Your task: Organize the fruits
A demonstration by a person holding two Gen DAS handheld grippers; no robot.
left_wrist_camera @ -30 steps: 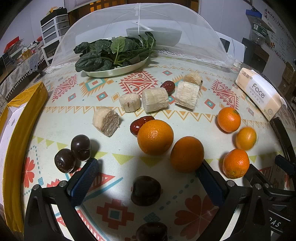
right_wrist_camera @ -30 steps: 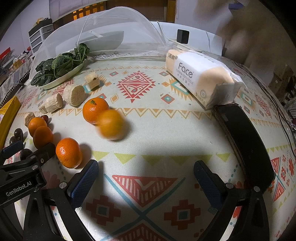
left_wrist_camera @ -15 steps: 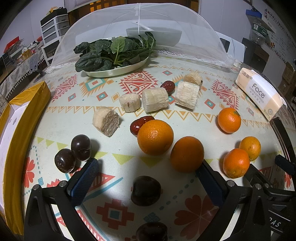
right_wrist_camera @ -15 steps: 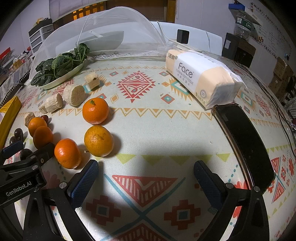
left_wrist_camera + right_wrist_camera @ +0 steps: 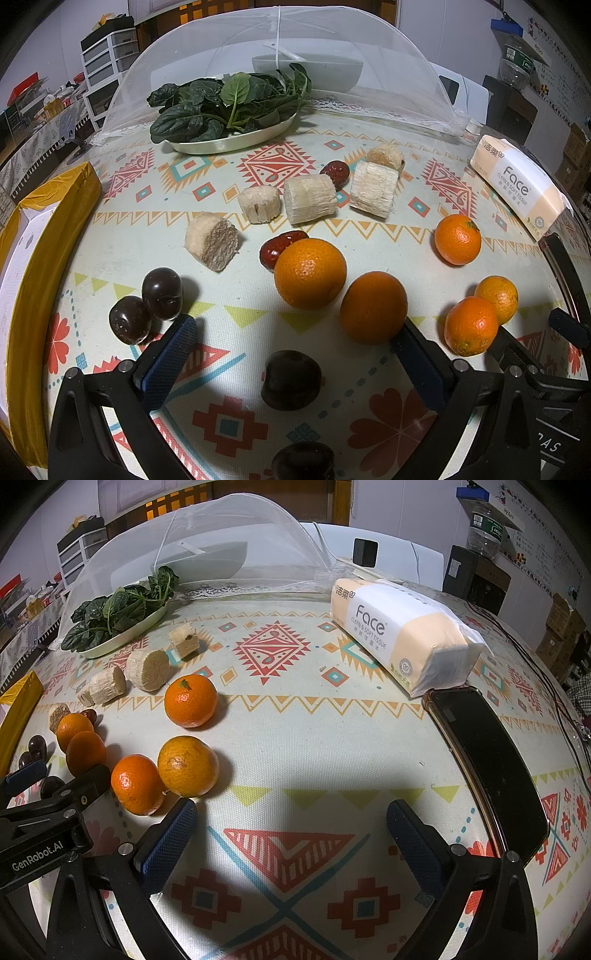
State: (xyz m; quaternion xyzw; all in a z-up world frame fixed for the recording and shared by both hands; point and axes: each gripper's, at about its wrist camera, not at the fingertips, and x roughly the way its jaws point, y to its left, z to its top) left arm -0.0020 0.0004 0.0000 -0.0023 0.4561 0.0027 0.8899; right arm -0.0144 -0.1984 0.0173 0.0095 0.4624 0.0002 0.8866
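Note:
Several oranges lie on the patterned tablecloth: two large ones [image 5: 310, 272] [image 5: 373, 306] side by side, one alone [image 5: 457, 239], and two touching at the right [image 5: 471, 325] [image 5: 496, 294]. The touching pair also shows in the right wrist view [image 5: 136, 784] [image 5: 187, 766]. Dark chestnuts [image 5: 161, 293] [image 5: 291, 374], red dates [image 5: 279, 247] and cut sugarcane pieces [image 5: 309, 198] lie around them. My left gripper [image 5: 291, 362] is open, with a chestnut between its fingers. My right gripper [image 5: 291, 834] is open and empty, to the right of the touching pair.
A plate of spinach [image 5: 229, 107] sits in front of a mesh food cover [image 5: 277, 55]. A tissue pack [image 5: 402, 631] and a black phone [image 5: 491, 760] lie at the right. A yellow box [image 5: 40, 236] stands at the left edge.
A yellowish orange rolled toward me and came to rest touching the orange near my left gripper. Neither gripper has moved.

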